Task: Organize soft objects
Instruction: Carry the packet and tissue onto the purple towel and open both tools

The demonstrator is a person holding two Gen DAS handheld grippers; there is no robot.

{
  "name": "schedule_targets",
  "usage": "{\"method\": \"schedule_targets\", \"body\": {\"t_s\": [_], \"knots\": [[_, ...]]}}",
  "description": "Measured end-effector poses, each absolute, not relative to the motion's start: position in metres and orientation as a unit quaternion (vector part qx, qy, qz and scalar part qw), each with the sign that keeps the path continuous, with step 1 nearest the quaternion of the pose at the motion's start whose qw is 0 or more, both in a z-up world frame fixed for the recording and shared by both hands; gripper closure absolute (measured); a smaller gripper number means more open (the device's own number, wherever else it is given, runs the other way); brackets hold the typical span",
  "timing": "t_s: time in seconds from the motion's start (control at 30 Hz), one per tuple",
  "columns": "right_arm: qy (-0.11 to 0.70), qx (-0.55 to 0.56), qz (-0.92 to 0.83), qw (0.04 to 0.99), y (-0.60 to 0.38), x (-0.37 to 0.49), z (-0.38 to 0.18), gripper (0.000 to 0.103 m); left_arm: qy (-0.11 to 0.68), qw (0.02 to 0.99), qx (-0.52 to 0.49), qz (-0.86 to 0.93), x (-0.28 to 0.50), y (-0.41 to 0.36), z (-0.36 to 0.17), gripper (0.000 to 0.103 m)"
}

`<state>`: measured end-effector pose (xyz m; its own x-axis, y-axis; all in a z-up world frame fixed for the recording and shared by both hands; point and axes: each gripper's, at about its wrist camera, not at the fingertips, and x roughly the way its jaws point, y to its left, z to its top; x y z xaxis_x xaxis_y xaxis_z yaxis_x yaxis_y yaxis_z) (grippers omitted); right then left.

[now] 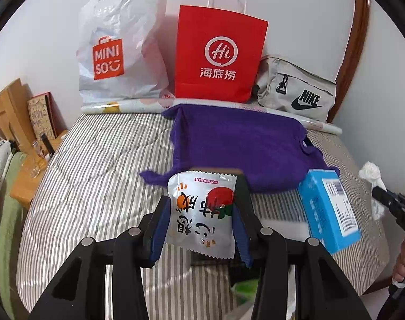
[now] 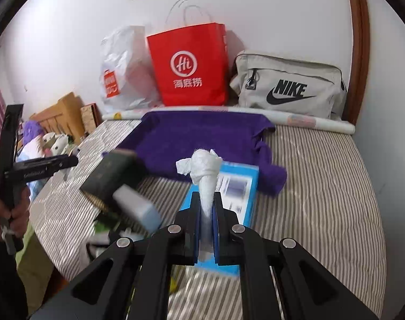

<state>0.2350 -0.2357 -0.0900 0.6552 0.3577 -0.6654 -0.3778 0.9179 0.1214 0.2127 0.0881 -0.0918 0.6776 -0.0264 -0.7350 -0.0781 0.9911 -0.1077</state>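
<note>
Left wrist view: the left gripper (image 1: 202,210) is clamped on a silver snack packet (image 1: 202,213) printed with an orange and red fruit design, the blue pads pressing its two sides and the packet held clear above the striped bedcover (image 1: 95,186). At 12 o'clock from the packet lies a purple knitted garment (image 1: 242,144), spread flat. At 3 o'clock a blue box (image 1: 328,208) rests on the bedcover, its far corner on the edge of the garment. Along the wall, from 11 to 1 o'clock, stand a white Miniso plastic bag (image 1: 117,50), a red Haidilao paper bag (image 1: 218,53) and a grey Nike pouch (image 1: 293,90).

Right wrist view: the right gripper (image 2: 205,200) is pinched tight on a twisted white tissue (image 2: 205,170), whose crumpled head rises above the fingertips. The tissue hangs over the blue box (image 2: 237,186), raised off it. At 9 o'clock the left gripper (image 2: 122,186) appears blurred with its packet, and the person's left hand (image 2: 13,213) grips its handle at the frame edge. The purple garment (image 2: 202,138) lies at 12 o'clock.
</note>
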Motion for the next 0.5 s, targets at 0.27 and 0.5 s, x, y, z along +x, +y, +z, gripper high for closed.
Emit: {"method": "schedule_targets", "body": {"t_s": [0.27, 0.5], "knots": [[0.360, -0.022, 0.187, 0.914, -0.222, 0.278, -0.084, 0.095, 0.407, 0.911, -0.066, 0.007, 0.259, 0.089, -0.088, 0.060], [0.370, -0.030, 0.184, 0.910, -0.211, 0.318, -0.091, 0.095, 0.417, 0.906, -0.075, -0.007, 0.306, 0.093, -0.096, 0.060]]}}
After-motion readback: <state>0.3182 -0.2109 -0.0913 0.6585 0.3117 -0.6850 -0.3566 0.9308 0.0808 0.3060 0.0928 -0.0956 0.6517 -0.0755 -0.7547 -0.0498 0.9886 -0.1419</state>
